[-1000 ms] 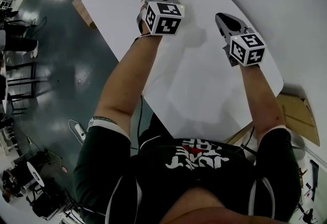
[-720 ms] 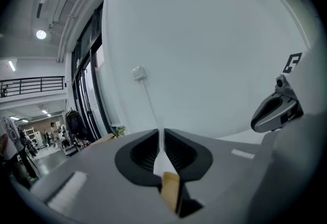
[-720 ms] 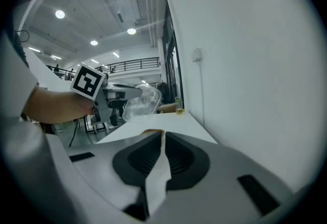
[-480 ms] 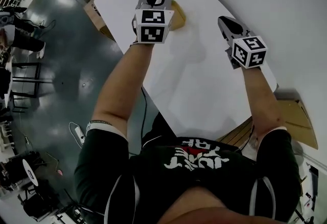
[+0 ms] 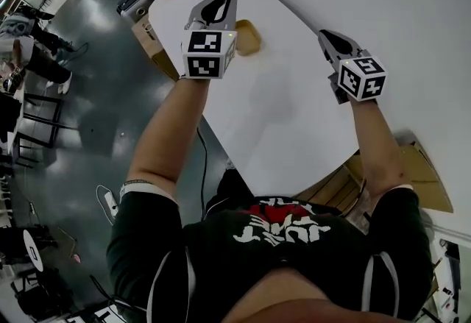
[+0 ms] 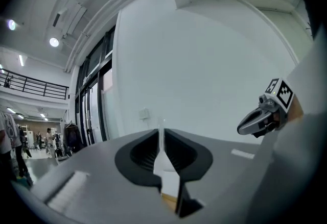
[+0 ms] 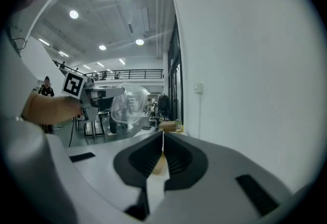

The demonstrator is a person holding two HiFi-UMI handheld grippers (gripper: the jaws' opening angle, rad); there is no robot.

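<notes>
The left tool (image 5: pixel 218 5) and right tool (image 5: pixel 327 38) were clamped shut, empty; a low swing could have knocked the bowl (image 5: pixel 247 36) off the bench (image 5: pixel 280 108).

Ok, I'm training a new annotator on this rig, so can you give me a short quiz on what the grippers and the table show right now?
1. True or false: the left hand-held gripper has its jaws wide apart.
2. What lies on the white table? A) a tan dish B) a red mug C) a blue book
3. Which is nearer that dish in the head view, the left or the right hand-held gripper?

Key: 1 false, its jaws are together with nothing held between them; 2 A; 3 the left.
</notes>
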